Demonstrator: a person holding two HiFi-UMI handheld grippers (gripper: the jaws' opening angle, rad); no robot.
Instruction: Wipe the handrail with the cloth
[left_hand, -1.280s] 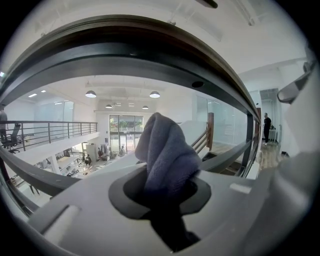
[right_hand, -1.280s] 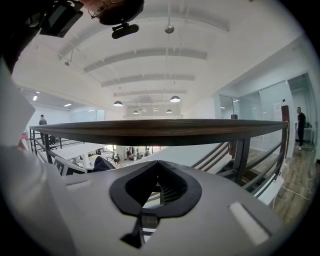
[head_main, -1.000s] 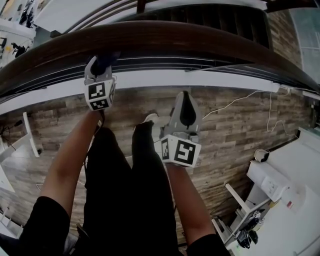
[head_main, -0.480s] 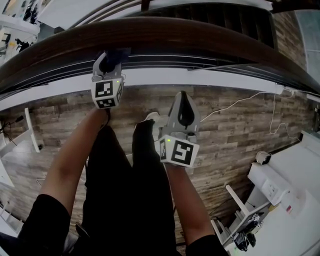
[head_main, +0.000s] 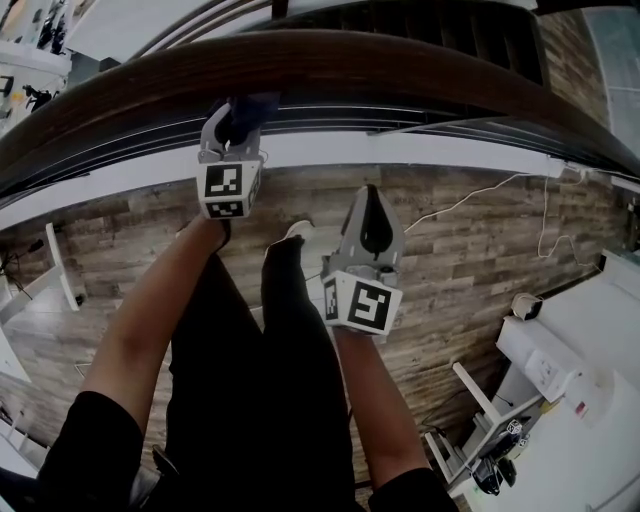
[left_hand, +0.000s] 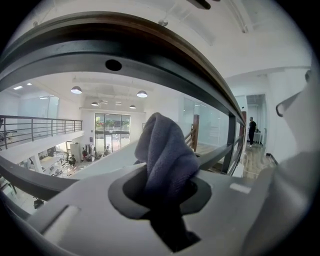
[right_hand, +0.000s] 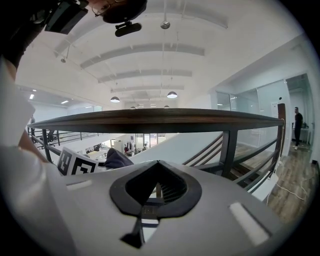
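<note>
Two left gripper (left_hand: 167, 189) jaws pinch the cloth (left_hand: 165, 147) below the handrail (head_main: 400, 68) (right gripper (right_hand: 156, 189) jaws pressed together).

The cloth (left_hand: 165, 160) was a grey-blue terry rag, bunched into an upright wad and pinched between the jaws of the left claw (left_hand: 167, 200). Its top stood close under the handrail (left_hand: 150, 45) — whether they touched could not be told. The handrail was a dark brown wooden bar on a metal channel, running crosswise above that claw — and clear ahead of the right claw (right_hand: 152, 165).
</note>
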